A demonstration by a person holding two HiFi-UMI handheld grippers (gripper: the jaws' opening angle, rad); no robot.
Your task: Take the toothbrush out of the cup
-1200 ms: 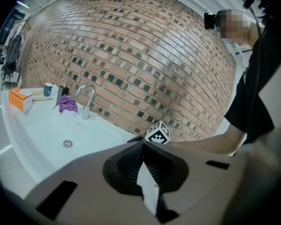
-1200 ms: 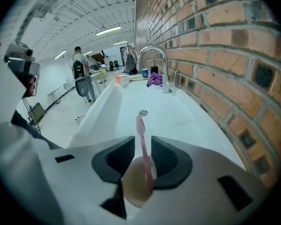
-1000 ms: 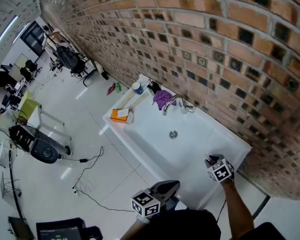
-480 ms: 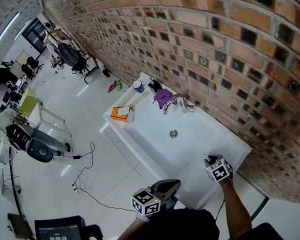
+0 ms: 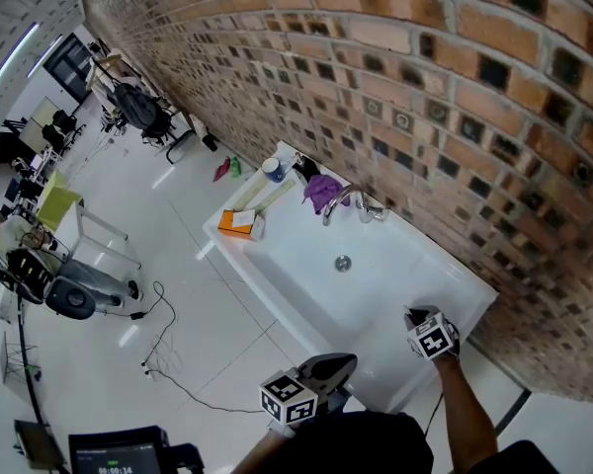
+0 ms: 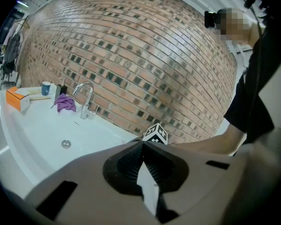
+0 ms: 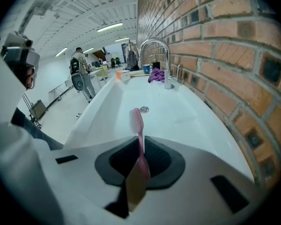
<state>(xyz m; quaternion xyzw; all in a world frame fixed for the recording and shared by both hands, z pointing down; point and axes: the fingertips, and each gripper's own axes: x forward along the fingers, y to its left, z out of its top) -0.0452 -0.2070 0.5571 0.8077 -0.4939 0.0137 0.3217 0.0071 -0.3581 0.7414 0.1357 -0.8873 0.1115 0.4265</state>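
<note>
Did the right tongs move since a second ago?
No. The right tongs stay by the same sink corner, just as far from the drain. They have only been closing on the pink toothbrush between them.

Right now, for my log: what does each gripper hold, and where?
The right gripper, whose jaws have just been closing, grips the toothbrush by its handle; the left gripper holds nothing.
</note>
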